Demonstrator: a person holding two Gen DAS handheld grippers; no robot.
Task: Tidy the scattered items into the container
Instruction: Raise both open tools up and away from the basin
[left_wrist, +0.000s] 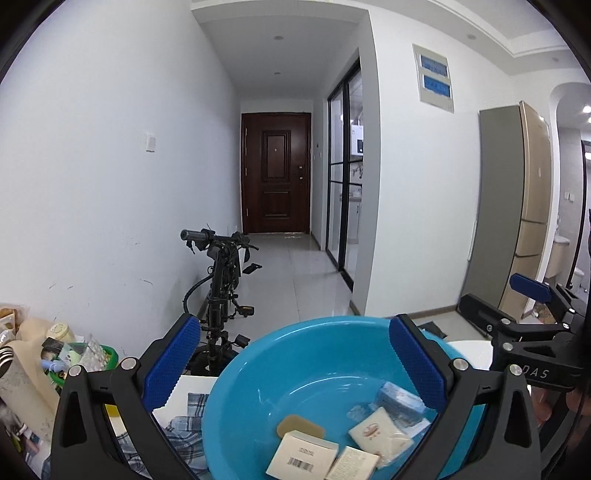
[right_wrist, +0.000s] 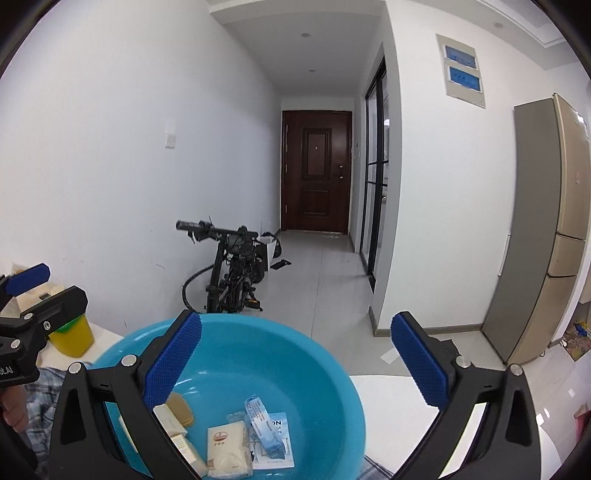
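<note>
A blue plastic basin sits on the white table and holds several small items: a tan soap bar, white boxes, a cream packet and a blue-white packet. My left gripper is open and empty, raised above the basin. My right gripper is open and empty, above the basin's right side. Each gripper shows at the edge of the other's view.
A plaid cloth lies left of the basin. A green basket of clutter and a yellow cup stand at the table's left. A black bike leans on the wall beyond. A fridge stands right.
</note>
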